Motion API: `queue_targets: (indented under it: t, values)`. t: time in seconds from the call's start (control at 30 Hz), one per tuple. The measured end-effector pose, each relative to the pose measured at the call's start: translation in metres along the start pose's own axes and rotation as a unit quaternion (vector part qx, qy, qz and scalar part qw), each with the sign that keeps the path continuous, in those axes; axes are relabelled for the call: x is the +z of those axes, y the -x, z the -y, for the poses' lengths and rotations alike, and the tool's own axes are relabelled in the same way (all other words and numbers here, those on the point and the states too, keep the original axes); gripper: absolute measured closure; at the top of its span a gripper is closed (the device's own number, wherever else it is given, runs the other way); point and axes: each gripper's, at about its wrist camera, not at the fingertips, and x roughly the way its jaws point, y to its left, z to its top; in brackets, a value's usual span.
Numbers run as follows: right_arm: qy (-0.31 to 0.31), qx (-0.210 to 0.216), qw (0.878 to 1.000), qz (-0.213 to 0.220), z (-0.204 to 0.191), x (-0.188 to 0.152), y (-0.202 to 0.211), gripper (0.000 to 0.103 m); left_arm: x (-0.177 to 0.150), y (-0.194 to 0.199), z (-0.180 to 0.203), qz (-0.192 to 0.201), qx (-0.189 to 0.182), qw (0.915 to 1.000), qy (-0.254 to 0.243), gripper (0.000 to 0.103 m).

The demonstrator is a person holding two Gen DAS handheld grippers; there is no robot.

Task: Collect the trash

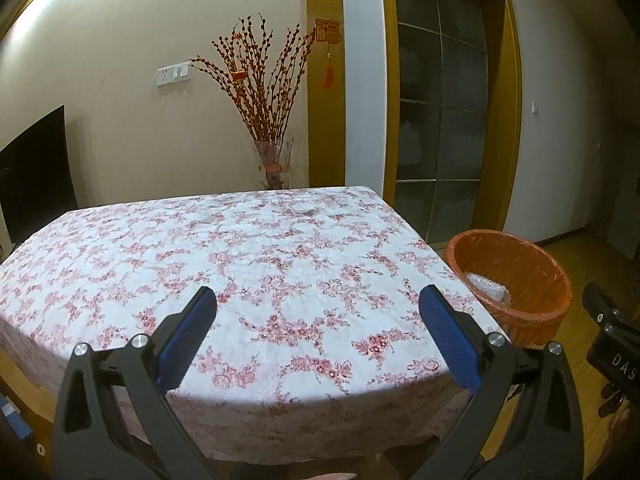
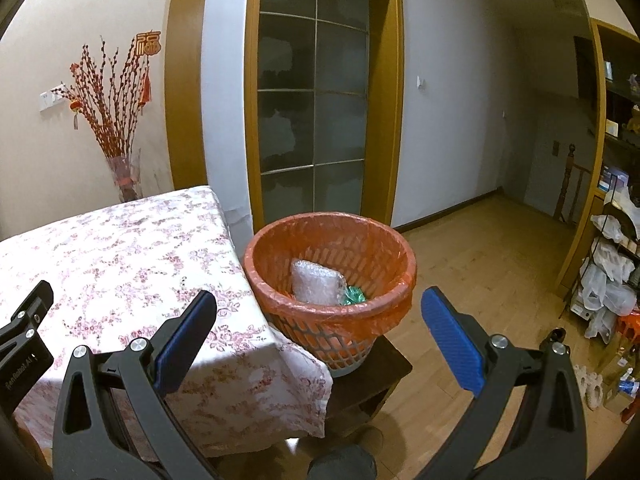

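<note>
Above the floral-clothed worktop the left claw hangs wide and empty. Right of it, the right claw, lettered "DAS", gapes wide over the orange bin holding bubble wrap and a green wrapper.

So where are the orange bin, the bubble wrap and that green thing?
Orange bin [image 2: 332, 312], right wrist view, on its front rim.
Bubble wrap [image 2: 316, 282], right wrist view, on the middle of the bundle inside the bin.
Green thing [image 2: 354, 295], right wrist view, on its crumpled top.
</note>
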Motion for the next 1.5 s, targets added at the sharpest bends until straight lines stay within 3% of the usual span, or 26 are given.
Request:
queue_targets:
  t: [1.5]
  values:
    - [0.013, 0.013, 1.000, -0.015, 0.003, -0.012, 0.006, 0.002, -0.003, 0.004, -0.002, -0.013, 0.004, 0.9998, 0.015, 0.004]
